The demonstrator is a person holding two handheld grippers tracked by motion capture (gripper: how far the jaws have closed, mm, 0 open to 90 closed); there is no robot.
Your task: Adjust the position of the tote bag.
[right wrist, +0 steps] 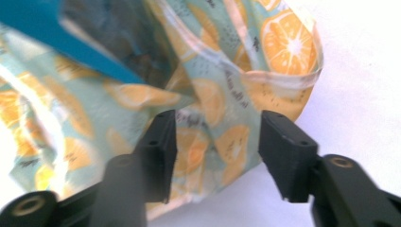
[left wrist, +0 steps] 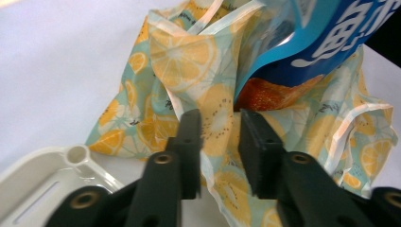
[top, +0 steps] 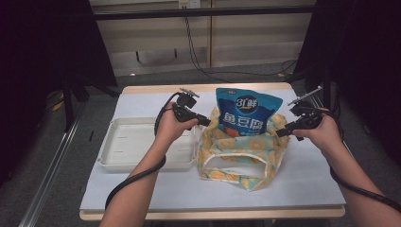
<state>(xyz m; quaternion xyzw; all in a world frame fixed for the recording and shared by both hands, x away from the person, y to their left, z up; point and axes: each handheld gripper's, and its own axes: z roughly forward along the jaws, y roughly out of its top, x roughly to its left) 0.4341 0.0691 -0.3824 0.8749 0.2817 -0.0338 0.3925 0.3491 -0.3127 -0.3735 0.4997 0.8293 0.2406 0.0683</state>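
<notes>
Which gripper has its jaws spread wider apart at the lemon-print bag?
The right gripper: its jaws stand wider apart at the lemon-print bag than the left gripper jaws.

bag [top: 239, 158]: thin cloth, lemon print, matt, creased, pale smooth trim | snack pouch [top: 248, 112]: glossy blue plastic film, shiny | tray [top: 124, 147]: cream moulded plastic, smooth, slight sheen | table cover [top: 302, 177]: white, matt, smooth | table edge [top: 208, 214]: pale wood | left gripper [left wrist: 220, 124] jaw pads: black, matt, finely ribbed
</notes>
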